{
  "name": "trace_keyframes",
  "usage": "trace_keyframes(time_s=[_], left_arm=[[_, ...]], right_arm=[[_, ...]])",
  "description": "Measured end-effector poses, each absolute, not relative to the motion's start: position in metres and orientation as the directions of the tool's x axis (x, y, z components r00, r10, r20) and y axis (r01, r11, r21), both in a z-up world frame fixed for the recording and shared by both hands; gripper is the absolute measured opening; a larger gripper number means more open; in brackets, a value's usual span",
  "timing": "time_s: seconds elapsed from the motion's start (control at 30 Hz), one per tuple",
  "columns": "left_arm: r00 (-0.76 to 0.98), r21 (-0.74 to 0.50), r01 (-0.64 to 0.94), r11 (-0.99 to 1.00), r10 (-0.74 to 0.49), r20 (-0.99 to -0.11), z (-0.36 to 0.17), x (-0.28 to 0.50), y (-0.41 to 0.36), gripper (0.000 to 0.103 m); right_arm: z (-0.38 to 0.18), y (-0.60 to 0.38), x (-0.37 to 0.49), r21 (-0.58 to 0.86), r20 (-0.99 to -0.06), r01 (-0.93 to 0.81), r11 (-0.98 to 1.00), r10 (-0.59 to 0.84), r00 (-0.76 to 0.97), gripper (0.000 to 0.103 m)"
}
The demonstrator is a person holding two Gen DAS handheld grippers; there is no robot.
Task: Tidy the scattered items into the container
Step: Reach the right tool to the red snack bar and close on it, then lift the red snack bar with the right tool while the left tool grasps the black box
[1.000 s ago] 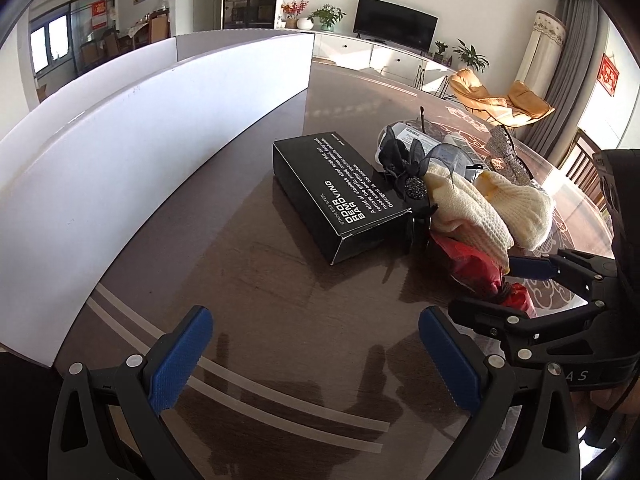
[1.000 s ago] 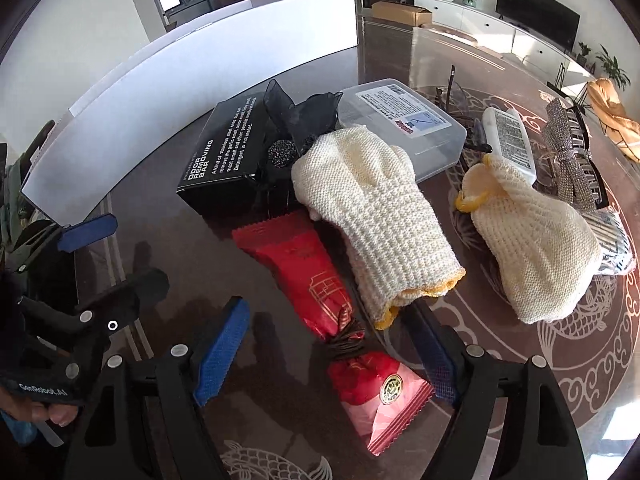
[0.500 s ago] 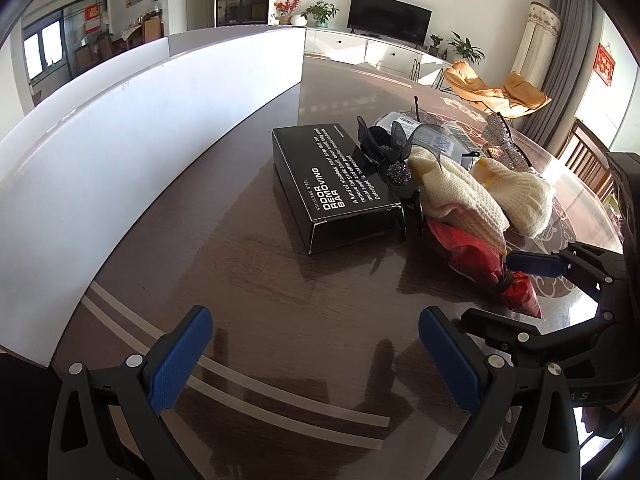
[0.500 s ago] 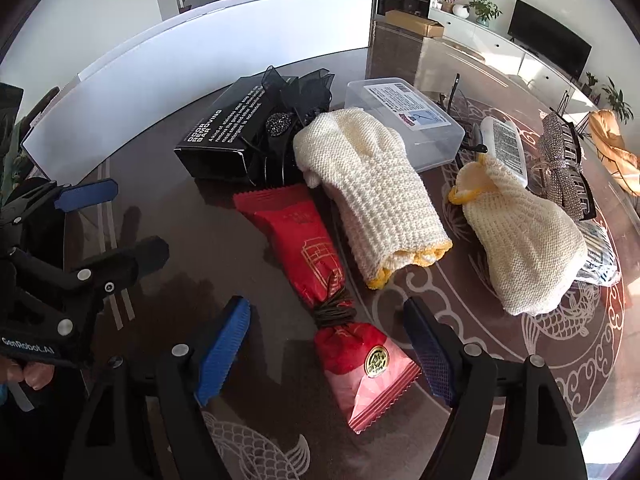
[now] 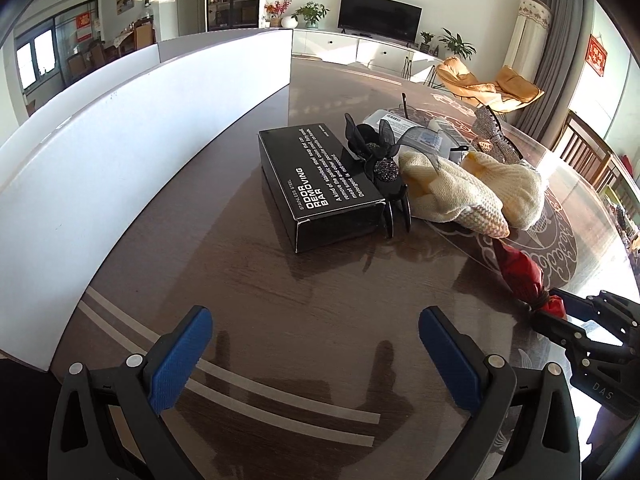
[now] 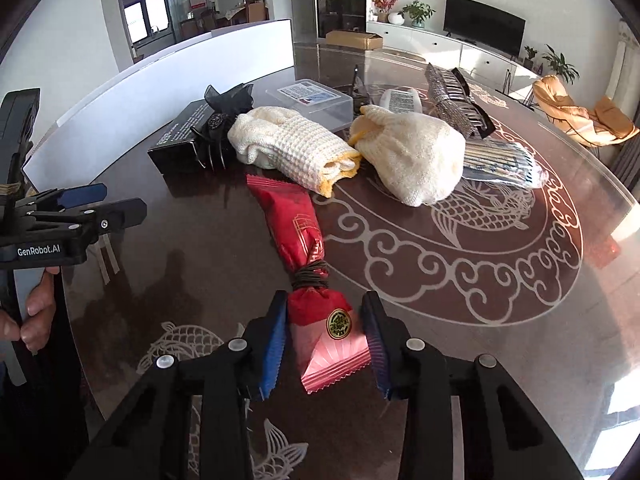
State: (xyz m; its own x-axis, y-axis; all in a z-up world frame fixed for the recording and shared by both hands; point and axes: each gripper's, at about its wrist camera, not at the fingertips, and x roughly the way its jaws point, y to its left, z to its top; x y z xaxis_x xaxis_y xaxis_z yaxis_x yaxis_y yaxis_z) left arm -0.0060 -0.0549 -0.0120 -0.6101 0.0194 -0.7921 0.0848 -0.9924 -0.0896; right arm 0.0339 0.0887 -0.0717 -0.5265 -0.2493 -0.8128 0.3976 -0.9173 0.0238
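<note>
Right claw [image 6: 325,334] clamped on near end of red packet [image 6: 296,236], pads [image 6: 274,344] pressed to both sides; rest of packet ran ahead over table [image 6: 520,320] twd gloves [image 6: 294,146]. Clear container [image 6: 316,98] sat farther ahead, behind gloves, lid on. Left claw [image 5: 316,356] gaped wide, nothing btwn pads, low over bare table. Black box [image 5: 320,184] lay well ahead of it, hair clip [image 5: 384,172] touching box's right side.

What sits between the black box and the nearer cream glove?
In the left wrist view, a black bow hair claw sits between the black box and cream glove.
</note>
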Motion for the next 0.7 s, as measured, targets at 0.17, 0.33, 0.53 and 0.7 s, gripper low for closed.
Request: trace_keyframes(time_s=[0.17, 0.33, 0.53, 0.7], left_arm=[[-0.609, -0.086, 0.069, -0.994, 0.026, -0.793, -0.012, -0.004, -0.052, 0.103], [-0.609, -0.070, 0.044, -0.997, 0.029, -0.793, -0.012, -0.004, -0.047, 0.103], [-0.598, -0.050, 0.031, -0.998, 0.022, -0.801, -0.015, -0.003, -0.044, 0.103], [-0.595, -0.044, 0.009, -0.999, 0.030, -0.803, -0.016, -0.003, -0.040, 0.103]], right_arm=[[-0.067, 0.130, 0.061, 0.028, -0.806, 0.292, -0.956, -0.194, -0.559, 0.038], [-0.067, 0.139, 0.071, 0.012, -0.799, 0.282, -0.959, -0.179, -0.574, 0.040], [-0.071, 0.127, 0.074, 0.000, -0.795, 0.337, -0.941, -0.204, -0.571, 0.059], [-0.073, 0.117, 0.061, -0.033, -0.797, 0.390, -0.920, -0.211, -0.566, 0.067]])
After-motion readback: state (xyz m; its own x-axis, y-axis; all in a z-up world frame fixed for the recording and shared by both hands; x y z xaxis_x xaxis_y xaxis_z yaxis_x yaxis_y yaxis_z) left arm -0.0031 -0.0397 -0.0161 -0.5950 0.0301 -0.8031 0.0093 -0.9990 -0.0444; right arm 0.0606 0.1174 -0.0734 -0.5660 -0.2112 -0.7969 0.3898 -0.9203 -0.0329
